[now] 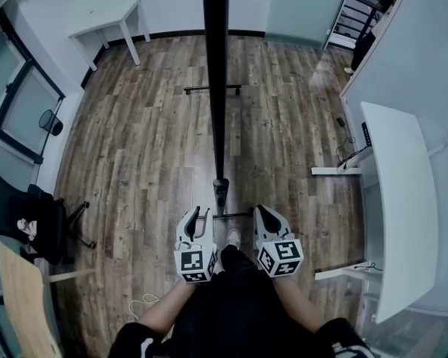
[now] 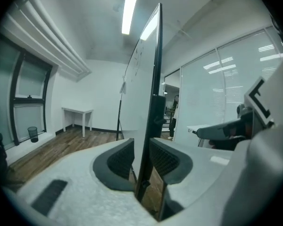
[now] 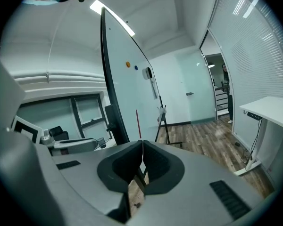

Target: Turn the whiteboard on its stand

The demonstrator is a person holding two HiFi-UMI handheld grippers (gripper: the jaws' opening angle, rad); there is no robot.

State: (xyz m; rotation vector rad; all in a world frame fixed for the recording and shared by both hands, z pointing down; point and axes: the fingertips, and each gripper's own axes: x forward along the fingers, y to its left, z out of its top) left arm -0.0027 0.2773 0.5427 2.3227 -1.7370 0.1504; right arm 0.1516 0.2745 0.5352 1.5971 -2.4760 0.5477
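The whiteboard point(image 1: 216, 88) stands edge-on straight ahead, a thin black line with its near end post point(image 1: 220, 192) just beyond both grippers. My left gripper point(image 1: 196, 216) is left of that post. In the left gripper view the board's black frame edge point(image 2: 155, 102) runs upright through the gap of the left gripper point(image 2: 141, 161), whose jaws stand apart; white board face point(image 2: 141, 79) shows beside the left pad, so no grip is visible. My right gripper point(image 1: 265, 216) is right of the post, its pads point(image 3: 153, 161) closed together on nothing, with the board's face point(image 3: 127, 93) ahead to the left.
The stand's foot bars point(image 1: 235, 215) cross the wooden floor under the board. A long white desk point(image 1: 399, 200) lines the right wall. A small white table point(image 1: 108, 24) is at far left, with a black chair point(image 1: 22, 215) and a wooden tabletop point(image 1: 19, 304) near left. A person point(image 1: 381, 6) stands far right.
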